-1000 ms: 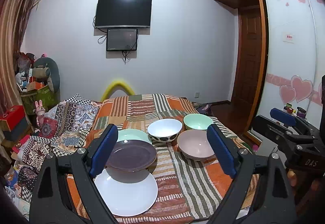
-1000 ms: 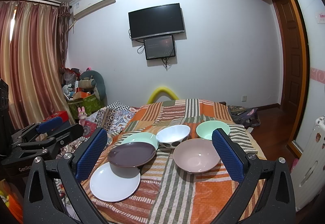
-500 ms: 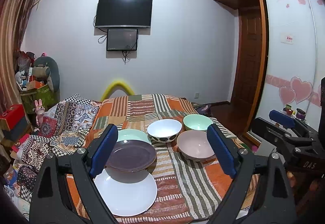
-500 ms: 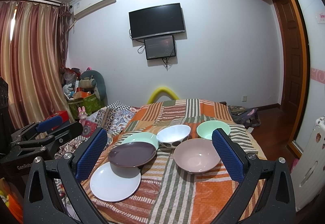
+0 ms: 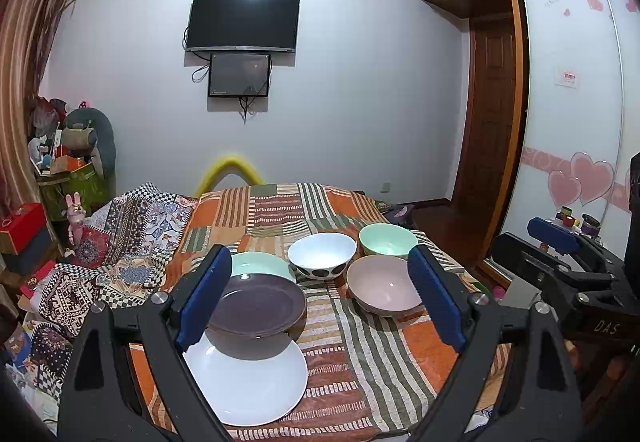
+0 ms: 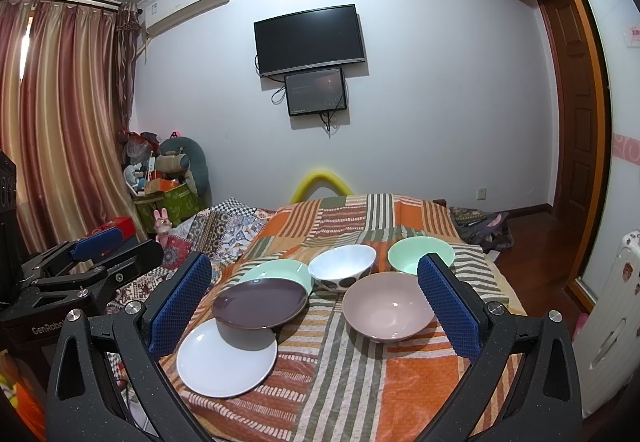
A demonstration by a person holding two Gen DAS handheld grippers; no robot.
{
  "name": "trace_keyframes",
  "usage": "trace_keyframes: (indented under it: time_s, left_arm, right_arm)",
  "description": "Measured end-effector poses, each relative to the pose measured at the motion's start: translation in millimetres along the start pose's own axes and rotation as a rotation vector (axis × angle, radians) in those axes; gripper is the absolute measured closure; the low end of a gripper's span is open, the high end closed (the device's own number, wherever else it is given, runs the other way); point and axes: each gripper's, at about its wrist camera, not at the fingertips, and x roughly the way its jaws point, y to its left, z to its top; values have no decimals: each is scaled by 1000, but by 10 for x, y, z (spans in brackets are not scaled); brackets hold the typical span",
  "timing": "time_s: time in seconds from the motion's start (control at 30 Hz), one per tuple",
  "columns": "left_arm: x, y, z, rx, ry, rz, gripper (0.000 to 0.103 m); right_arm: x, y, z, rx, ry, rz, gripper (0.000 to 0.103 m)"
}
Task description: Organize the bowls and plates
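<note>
left claw [image 5: 316, 294]: jaws spread wide, empty, poised short of the dishes.
right claw [image 6: 316, 302]: jaws spread wide, empty, likewise held back.
plates: white plate [image 6: 224, 362] nearest the left jaw; purple plate [image 6: 260, 304] raised just beyond it, seemingly propped on something; mint plate [image 6: 280, 270] behind that.
bowls: pink bowl [image 6: 388, 308] by the right jaw; white spotted bowl [image 6: 342, 272] and mint bowl [image 6: 420, 254] farther ahead.
surface: striped blanket [image 6: 360, 382].
progress: judged barely begun; plates loosely overlap, bowls all separate, stacking remains.

Bare cloth [image 6: 360, 374] between plates [image 6: 226, 358] and bowls [image 6: 388, 308].
</note>
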Motion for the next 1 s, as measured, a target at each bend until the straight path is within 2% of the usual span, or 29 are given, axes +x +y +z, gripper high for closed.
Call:
trace_keyframes:
  time_s: [0.37,0.5,0.6,0.77,0.83,1.0]
  left_arm:
    - [153,132,-11,-17,27,-18,12]
    - [272,239,-46,1,47,4,12]
    - [402,321,-91,11,82,21,12]
    - [637,574,-172,-28,152,16,14]
    - [719,686,-202,-34,164,43,16]
    - [984,1021,-271,-60,211,94,26]
  right_arm:
    - [157,10,-33,3,20,0,0]
    - [291,33,-62,3,44,7,0]
    - [426,51,-93,5,72,24,0]
    - [696,103,-146,8,120,61,0]
    - [829,129,-181,12,143,82,3]
    - [1164,185,-293,5,220,116,19]
